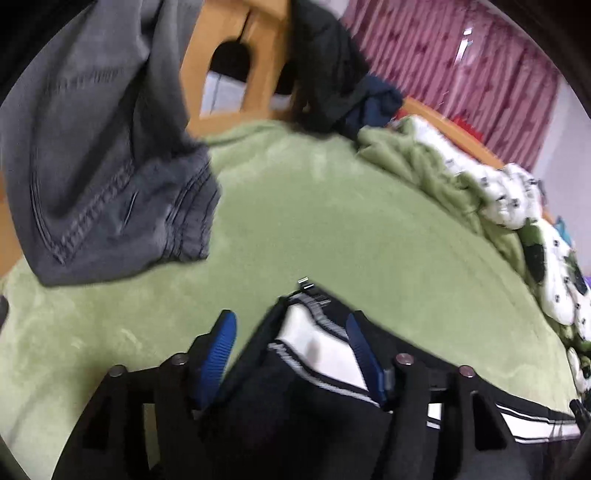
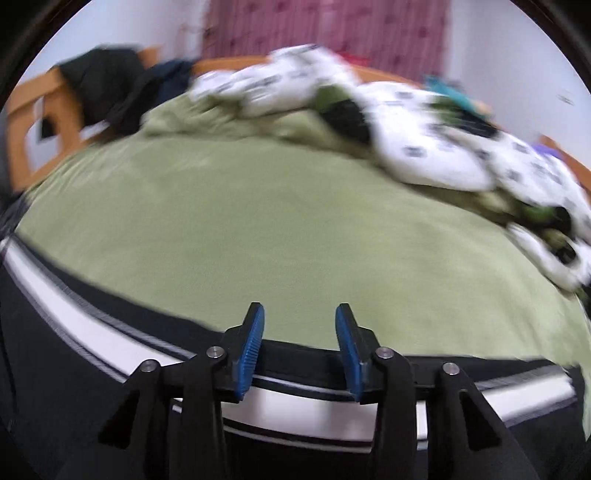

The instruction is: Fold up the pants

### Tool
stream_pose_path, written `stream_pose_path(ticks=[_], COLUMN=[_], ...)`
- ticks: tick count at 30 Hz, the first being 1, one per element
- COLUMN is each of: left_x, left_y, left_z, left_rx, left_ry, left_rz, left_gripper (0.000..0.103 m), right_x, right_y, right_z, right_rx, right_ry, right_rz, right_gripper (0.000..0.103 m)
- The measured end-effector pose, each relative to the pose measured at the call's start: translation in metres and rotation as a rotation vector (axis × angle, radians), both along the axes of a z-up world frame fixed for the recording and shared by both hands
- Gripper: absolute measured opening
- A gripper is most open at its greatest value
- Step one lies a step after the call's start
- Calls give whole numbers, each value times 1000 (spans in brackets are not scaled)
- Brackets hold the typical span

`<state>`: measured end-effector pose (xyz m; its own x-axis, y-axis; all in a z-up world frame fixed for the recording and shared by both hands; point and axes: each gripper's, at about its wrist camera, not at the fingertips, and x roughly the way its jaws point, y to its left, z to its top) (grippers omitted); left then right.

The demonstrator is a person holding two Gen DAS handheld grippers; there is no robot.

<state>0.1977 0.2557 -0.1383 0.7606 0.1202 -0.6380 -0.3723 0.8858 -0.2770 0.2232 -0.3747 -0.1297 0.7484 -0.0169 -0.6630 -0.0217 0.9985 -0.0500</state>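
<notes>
Green fleece blanket (image 2: 295,221) over wooden bed frame (image 2: 22,122), pink curtain (image 2: 332,33) behind

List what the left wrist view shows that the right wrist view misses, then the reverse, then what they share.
Only the left wrist view: gray jeans hanging at upper left, and the left gripper, open, with a bunched end of the black pants between its fingers.

Only the right wrist view: the right gripper, open over the pants' white stripe, which runs across the frame.

Both: the green blanket, white patterned bedding, dark clothes on the wooden bed frame, and the pink curtain.
</notes>
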Motion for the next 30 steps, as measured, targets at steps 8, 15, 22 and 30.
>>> stream_pose_path(ticks=[8, 15, 22, 30], left_x=[9, -29, -97, -163], left_y=[-58, -97, -187, -201], left_z=[-3, 12, -8, -28], left_rx=[160, 49, 16, 490], left_ry=[60, 1, 58, 50], left_rz=[-68, -274, -671, -468], left_gripper=[72, 72, 72, 73], right_x=[9, 10, -45, -115], right_y=[-42, -40, -18, 12], right_z=[-52, -46, -15, 4], right_rx=[30, 38, 12, 123], right_ry=[157, 145, 83, 128], right_rz=[-138, -153, -181, -70], right_gripper=[42, 43, 49, 50])
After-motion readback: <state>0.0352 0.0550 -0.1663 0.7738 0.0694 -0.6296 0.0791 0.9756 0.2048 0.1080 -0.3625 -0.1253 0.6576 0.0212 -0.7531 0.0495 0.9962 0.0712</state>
